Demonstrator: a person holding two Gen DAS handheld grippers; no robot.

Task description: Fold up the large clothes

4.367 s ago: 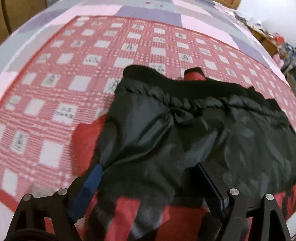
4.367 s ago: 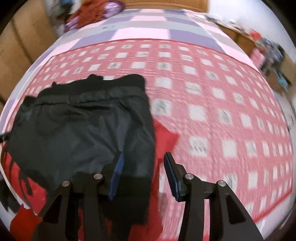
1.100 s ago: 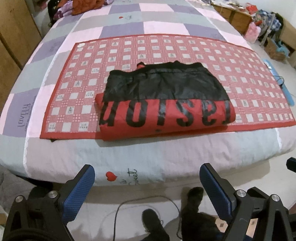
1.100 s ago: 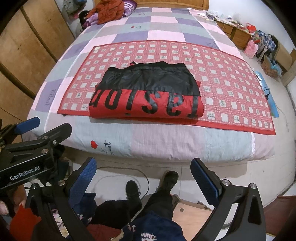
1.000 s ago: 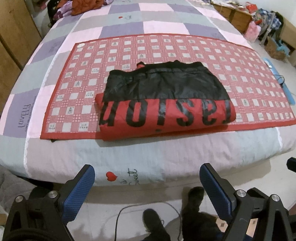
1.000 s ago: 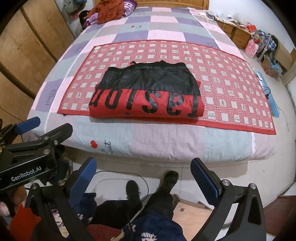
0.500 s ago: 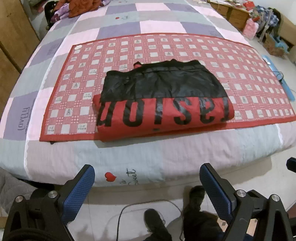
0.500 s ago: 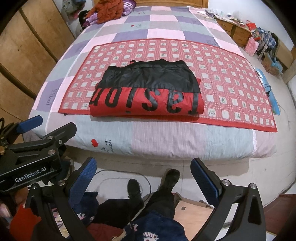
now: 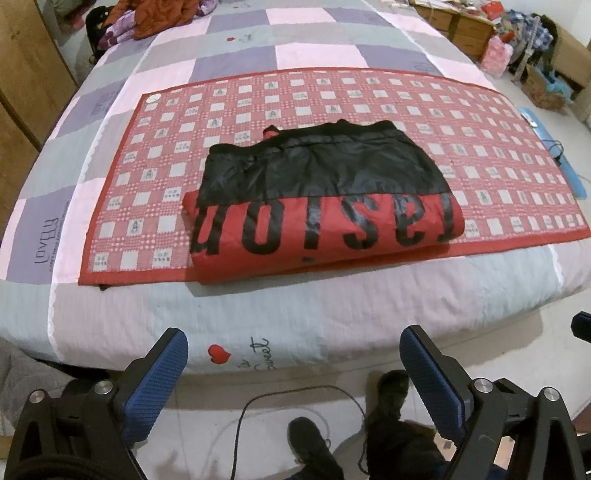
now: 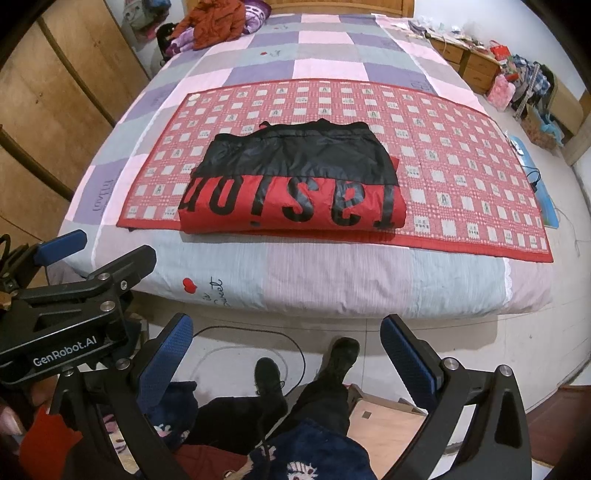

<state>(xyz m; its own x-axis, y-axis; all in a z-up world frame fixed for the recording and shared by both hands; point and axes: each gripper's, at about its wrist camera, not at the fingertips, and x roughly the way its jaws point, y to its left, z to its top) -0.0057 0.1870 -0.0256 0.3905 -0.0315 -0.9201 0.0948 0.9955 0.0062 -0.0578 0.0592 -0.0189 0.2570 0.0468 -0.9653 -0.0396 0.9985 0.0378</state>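
A red and black jacket (image 9: pixel 321 206) with large black letters lies folded into a flat rectangle on a red checked mat (image 9: pixel 147 173) on the bed. It also shows in the right wrist view (image 10: pixel 295 188). My left gripper (image 9: pixel 291 373) is open and empty, held over the floor well short of the bed's near edge. My right gripper (image 10: pixel 284 354) is open and empty, also back over the floor. The left gripper's body (image 10: pixel 70 317) shows at the left of the right wrist view.
The bed has a checked grey, pink and purple cover (image 9: pixel 258 325). Clothes (image 10: pixel 218 22) are piled at its far left corner. Wooden wardrobes (image 10: pixel 55 110) stand left; drawers and clutter (image 10: pixel 517 74) stand right. The person's feet (image 10: pixel 306 365) and a cable (image 9: pixel 295 398) are on the floor.
Both grippers let go of the jacket and drew back from the bed to over the floor. In the last second the views have shifted only slightly closer.
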